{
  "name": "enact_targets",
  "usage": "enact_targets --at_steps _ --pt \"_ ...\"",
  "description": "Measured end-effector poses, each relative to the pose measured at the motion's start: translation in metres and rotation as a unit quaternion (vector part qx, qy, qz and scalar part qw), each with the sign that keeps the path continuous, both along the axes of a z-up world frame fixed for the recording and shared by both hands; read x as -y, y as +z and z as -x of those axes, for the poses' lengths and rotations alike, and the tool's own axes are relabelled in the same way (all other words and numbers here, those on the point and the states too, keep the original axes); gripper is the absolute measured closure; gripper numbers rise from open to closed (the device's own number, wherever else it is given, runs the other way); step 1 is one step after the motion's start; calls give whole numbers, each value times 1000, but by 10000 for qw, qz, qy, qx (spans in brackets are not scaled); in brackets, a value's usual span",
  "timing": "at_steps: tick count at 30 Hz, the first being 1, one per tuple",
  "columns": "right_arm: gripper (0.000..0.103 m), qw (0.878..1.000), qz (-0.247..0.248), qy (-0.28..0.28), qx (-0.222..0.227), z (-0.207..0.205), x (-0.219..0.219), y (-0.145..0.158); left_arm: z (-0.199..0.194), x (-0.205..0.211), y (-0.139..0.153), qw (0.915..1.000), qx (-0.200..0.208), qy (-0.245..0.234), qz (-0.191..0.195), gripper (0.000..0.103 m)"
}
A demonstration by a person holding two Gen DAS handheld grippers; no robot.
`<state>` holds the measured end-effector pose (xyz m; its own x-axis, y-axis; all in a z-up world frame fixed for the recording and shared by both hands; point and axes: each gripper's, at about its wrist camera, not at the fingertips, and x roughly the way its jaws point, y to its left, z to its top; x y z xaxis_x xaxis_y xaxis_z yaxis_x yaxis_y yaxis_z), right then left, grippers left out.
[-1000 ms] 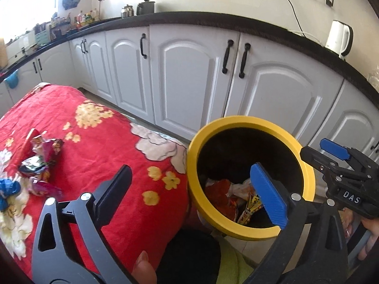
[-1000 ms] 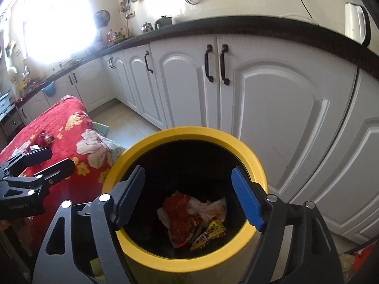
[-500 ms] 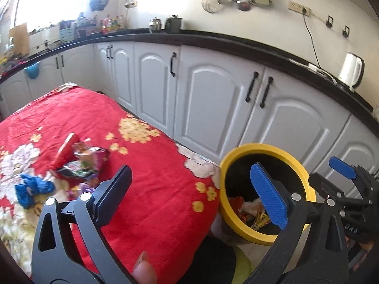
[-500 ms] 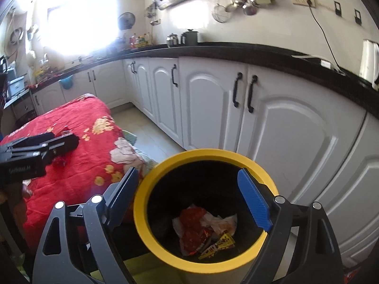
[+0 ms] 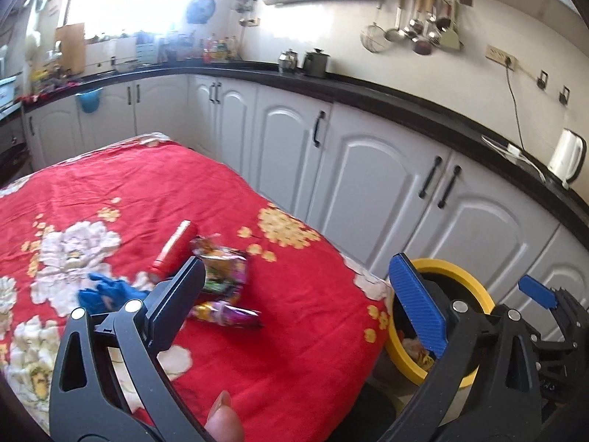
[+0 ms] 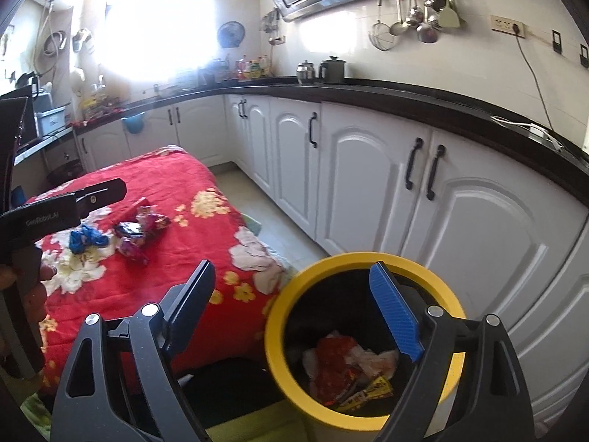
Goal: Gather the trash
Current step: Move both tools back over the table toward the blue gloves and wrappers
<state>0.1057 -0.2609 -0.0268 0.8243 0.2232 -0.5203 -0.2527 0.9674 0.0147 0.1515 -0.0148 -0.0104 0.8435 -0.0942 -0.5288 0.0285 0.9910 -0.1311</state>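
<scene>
A yellow-rimmed black trash bin [image 6: 447, 296] stands on the floor right of the table and holds crumpled wrappers [image 6: 344, 366]; it also shows in the left wrist view [image 5: 475, 287]. On the red floral tablecloth [image 5: 294, 331] lie a red tube [image 5: 175, 246], shiny snack wrappers [image 5: 222, 276] and a blue crumpled piece [image 5: 105, 293]. My left gripper [image 5: 294, 298] is open and empty above the table, near the wrappers. My right gripper [image 6: 294, 302] is open and empty above the bin's left rim.
White cabinets [image 5: 368, 184] with black handles run under a black counter [image 5: 405, 103] behind the table and bin. A white kettle [image 5: 567, 154] stands on the counter at right. Tiled floor [image 6: 272, 213] lies between table and cabinets.
Both grippers have risen and pulled back from the bin. The left one has swung left over the table, so the wrappers now lie just ahead of it.
</scene>
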Motion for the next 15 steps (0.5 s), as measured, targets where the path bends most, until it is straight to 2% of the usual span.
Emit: enact_targets --at_steps 15 --pt "20 9982 -203 572 13 -1 -57 17 13 -84 14 9960 91 834 297 11"
